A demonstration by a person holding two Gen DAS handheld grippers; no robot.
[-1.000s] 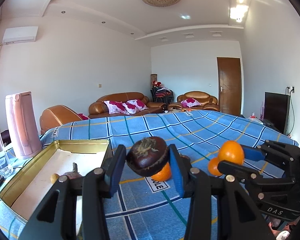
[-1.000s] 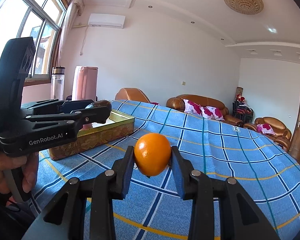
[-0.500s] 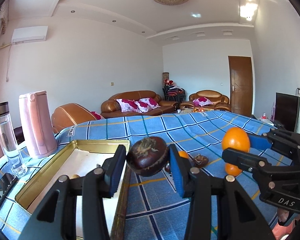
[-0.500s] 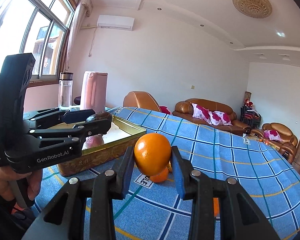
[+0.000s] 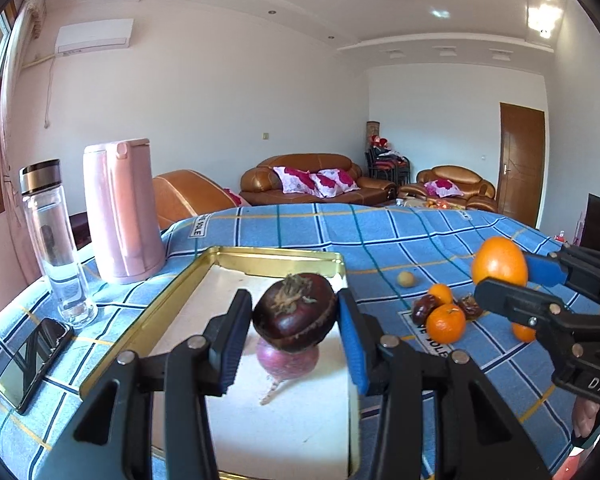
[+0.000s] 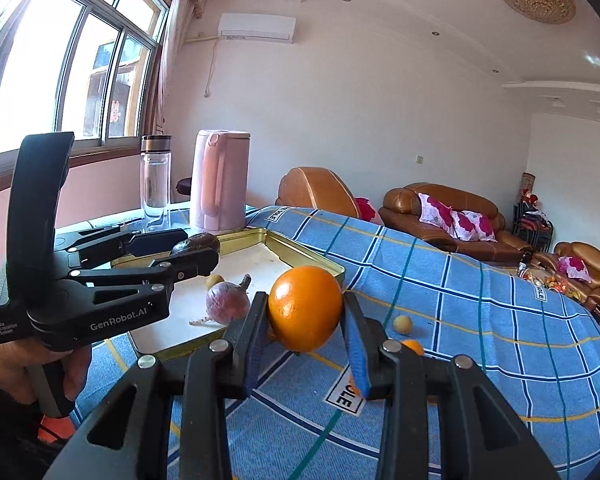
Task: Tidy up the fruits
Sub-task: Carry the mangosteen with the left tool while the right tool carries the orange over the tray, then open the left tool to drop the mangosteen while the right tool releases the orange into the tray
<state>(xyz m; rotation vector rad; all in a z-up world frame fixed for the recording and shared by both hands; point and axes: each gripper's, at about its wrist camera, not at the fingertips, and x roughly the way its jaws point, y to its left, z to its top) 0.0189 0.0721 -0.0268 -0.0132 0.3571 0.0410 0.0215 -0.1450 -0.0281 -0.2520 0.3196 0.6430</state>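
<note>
Left gripper (image 5: 294, 330): clamped on a dark purple mangosteen (image 5: 295, 317), held in the air above the gold tin tray (image 5: 260, 258).

Right gripper (image 6: 304, 338): clamped on a large orange (image 6: 305, 307), held above the blue checked cloth (image 6: 480, 320) just beside the tray's right wall.

Tray contents: one reddish-purple round root (image 5: 287, 359) with a thin tail, lying on the white lining directly under the mangosteen; one small yellowish fruit (image 6: 214, 280) beyond it, near the left gripper's tip in the right wrist view.

Loose on the cloth, right of the tray: two small tangerines (image 5: 446, 322) close together, dark red dates (image 5: 422, 312) touching them, a small yellow fruit (image 5: 405, 279) farther back, apart from the cluster.

Left of the tray: pink kettle (image 5: 122, 210), clear bottle (image 5: 56, 240), phone (image 5: 32, 364) lying flat.
</note>
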